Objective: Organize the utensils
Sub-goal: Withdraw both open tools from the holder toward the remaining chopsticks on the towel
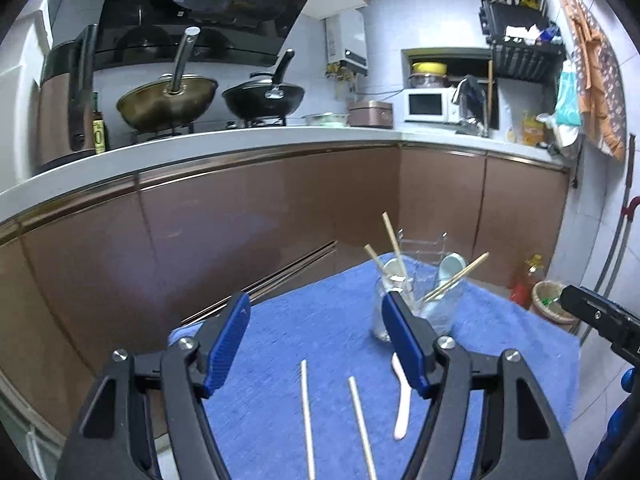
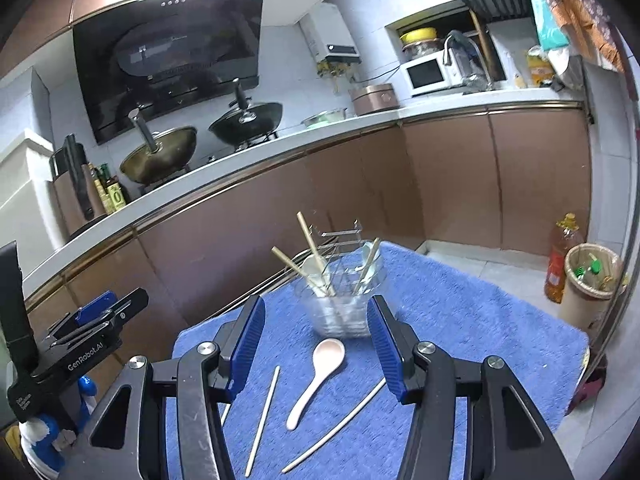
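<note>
A clear glass holder [image 2: 340, 312] stands on the blue towel [image 2: 460, 320] and holds chopsticks and spoons; it also shows in the left wrist view [image 1: 436, 300]. A pale spoon [image 2: 316, 376] lies on the towel with loose chopsticks [image 2: 262, 416] on both sides; in the left wrist view the spoon [image 1: 402, 404] lies right of two chopsticks [image 1: 308, 420]. My right gripper [image 2: 316, 334] is open and empty above the spoon. My left gripper [image 1: 316, 330] is open and empty above the chopsticks, near the holder.
A brown cabinet front [image 1: 240, 220] under a white counter with two woks [image 1: 168, 100] runs behind the towel. A wire rack [image 2: 340, 240] stands behind the holder. An oil bottle [image 2: 560, 256] and a bin [image 2: 592, 280] stand on the floor at right.
</note>
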Action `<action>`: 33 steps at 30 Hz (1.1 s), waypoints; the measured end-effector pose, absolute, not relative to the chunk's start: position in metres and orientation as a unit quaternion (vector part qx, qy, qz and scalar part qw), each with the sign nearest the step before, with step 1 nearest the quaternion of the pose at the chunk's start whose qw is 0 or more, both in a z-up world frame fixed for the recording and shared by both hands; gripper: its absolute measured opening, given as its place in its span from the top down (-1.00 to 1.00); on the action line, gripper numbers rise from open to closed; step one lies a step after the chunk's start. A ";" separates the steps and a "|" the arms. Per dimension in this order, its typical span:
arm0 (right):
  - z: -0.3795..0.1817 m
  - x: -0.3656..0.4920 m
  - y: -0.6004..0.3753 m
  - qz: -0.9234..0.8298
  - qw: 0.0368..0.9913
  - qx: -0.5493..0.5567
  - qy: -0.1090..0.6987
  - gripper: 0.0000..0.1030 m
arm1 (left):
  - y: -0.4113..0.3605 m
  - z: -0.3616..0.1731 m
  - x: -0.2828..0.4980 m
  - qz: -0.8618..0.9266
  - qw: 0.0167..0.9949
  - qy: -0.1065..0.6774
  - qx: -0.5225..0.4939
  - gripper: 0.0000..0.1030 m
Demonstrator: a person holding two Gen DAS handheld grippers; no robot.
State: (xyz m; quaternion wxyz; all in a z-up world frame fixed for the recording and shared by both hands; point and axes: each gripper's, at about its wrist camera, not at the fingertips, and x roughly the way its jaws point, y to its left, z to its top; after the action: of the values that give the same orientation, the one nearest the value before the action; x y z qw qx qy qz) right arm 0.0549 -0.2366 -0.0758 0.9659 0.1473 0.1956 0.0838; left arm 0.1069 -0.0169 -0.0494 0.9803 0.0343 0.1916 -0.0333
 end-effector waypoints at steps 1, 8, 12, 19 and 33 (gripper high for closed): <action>-0.078 0.055 -0.236 0.089 0.965 0.148 0.198 0.02 | -0.018 -0.050 0.105 -0.029 0.980 0.193 0.038 -0.30; -0.097 0.059 -0.234 0.114 0.959 0.137 0.221 0.02 | -0.025 -0.054 0.098 0.006 0.977 0.204 0.065 -0.30; -0.110 0.065 -0.238 0.128 0.953 0.138 0.236 0.02 | -0.030 -0.058 0.100 0.034 0.974 0.211 0.079 -0.30; -0.132 0.076 -0.253 0.135 0.944 0.154 0.260 0.02 | -0.037 -0.065 0.108 0.061 0.967 0.229 0.094 -0.30; -0.150 0.077 -0.279 0.097 0.938 0.166 0.289 0.02 | -0.047 -0.078 0.119 0.042 0.963 0.245 0.105 -0.30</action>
State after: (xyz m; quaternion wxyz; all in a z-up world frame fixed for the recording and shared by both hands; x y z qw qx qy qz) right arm 0.0769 -0.2786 -0.1497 0.9377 0.1665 0.2893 0.0966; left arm 0.1194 -0.0469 -0.0777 0.9629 0.1047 0.2449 0.0425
